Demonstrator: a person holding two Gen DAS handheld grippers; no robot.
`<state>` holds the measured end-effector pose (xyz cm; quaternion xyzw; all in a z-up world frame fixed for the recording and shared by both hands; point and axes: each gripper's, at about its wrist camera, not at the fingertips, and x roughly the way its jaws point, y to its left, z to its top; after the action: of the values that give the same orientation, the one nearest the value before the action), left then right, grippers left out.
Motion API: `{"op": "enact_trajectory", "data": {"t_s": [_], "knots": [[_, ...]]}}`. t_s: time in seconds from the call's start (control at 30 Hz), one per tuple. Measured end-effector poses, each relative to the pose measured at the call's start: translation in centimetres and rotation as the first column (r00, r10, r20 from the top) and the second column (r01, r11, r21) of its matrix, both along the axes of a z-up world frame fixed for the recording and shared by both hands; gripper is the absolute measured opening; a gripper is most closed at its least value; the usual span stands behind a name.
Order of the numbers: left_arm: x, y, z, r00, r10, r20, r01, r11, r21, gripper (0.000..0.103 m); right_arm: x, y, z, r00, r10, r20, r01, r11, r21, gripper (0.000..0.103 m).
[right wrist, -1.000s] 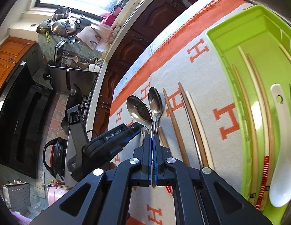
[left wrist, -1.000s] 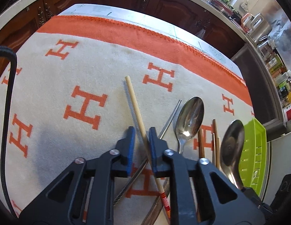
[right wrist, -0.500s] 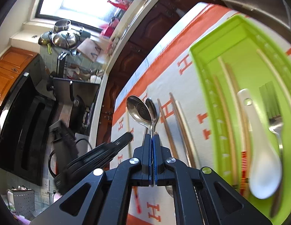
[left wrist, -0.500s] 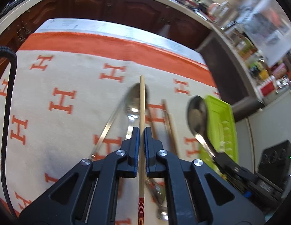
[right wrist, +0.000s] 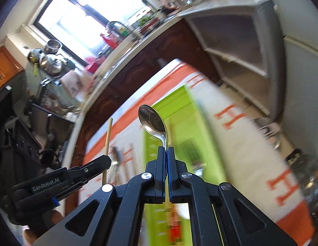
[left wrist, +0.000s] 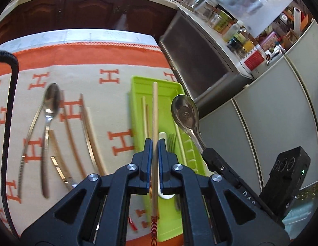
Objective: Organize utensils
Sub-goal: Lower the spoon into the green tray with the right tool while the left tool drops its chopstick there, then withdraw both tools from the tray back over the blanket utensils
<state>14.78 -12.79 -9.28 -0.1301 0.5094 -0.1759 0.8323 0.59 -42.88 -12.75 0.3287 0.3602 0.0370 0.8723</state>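
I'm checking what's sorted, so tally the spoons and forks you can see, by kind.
Metal spoons: 2, one on the cloth, one in the right gripper
White spoon: 1, in the green tray
Fork: 1, in the tray
Total: 4

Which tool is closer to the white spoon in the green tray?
Left. The left tool holds a chopstick right over the white spoon in the green tray; the right tool, holding a metal spoon, hangs off the tray's outer edge.
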Motion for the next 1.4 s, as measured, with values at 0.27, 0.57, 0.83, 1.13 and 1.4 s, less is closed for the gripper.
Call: {"op": "enact_trajectory", "data": {"t_s": [0.27,0.57,0.83,1.13,1.4], "knots": [[1.6,-3.6,-3.6,1.0,0.013,0.003,-0.013,0.998,0.062,0.003,-2.5,-4.0,-1.8,0.998,-0.044,-0.036,0.042,0.997,-0.059,0.001],[2.5,-4.4,-4.8,1.0,-0.014,0.012,0.013,0.996,0.083,0.004,-2.0,-1.6,-2.9,0.998,-0.03,-0.055,0.024,0.995,-0.096,0.005],[0.8,-3.2,-3.0,0.999,-0.036,0.031,0.032,0.993,0.117,0.004,0.4,3.7,-1.0,0.999,0.009,-0.037,-0.015,0.988,-0.155,0.025],[-3.1,0.5,-2.6,1.0,-0.026,0.017,0.023,0.987,0.157,0.004,0.3,5.6,-0.1,0.998,0.036,-0.053,-0.046,0.978,-0.203,0.025],[-6.8,4.4,-1.8,0.998,0.012,0.061,-0.025,0.976,0.215,0.004,-0.9,6.8,-0.3,0.994,0.079,-0.073,-0.093,0.969,-0.227,0.026]]}}
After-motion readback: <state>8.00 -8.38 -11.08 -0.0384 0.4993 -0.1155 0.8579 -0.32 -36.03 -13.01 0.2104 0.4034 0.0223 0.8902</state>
